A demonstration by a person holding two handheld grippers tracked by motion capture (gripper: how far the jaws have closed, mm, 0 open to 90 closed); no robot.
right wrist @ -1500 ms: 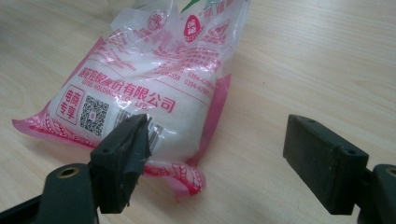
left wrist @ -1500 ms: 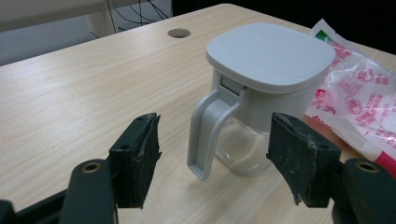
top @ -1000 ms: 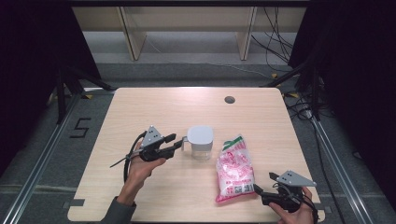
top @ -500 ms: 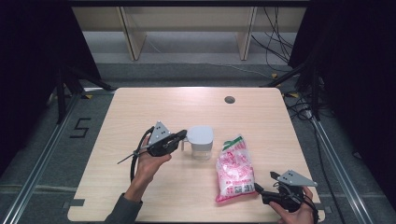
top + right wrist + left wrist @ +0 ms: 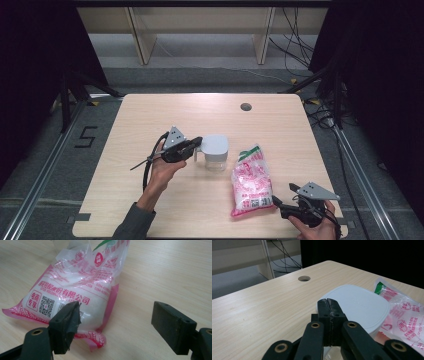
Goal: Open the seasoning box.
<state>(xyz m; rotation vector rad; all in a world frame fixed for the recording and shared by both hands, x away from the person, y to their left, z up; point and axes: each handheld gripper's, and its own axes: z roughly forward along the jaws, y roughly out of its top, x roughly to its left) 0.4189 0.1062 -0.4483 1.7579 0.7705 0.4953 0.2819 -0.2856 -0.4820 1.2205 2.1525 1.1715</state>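
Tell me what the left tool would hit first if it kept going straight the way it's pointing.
Most likely the white-lidded container: the left tool, jaws shut, points at its near edge, seemingly almost touching, though depth is hard to judge.

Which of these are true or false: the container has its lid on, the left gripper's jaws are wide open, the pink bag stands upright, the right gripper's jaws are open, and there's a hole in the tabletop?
1. The white-lidded container has its lid on. True.
2. The left gripper has wide-open jaws. False: they are closed together, tips at the container's side.
3. The pink bag stands upright. False: it lies flat on the table.
4. The right gripper has open jaws. True.
5. The tabletop has a round hole. True.
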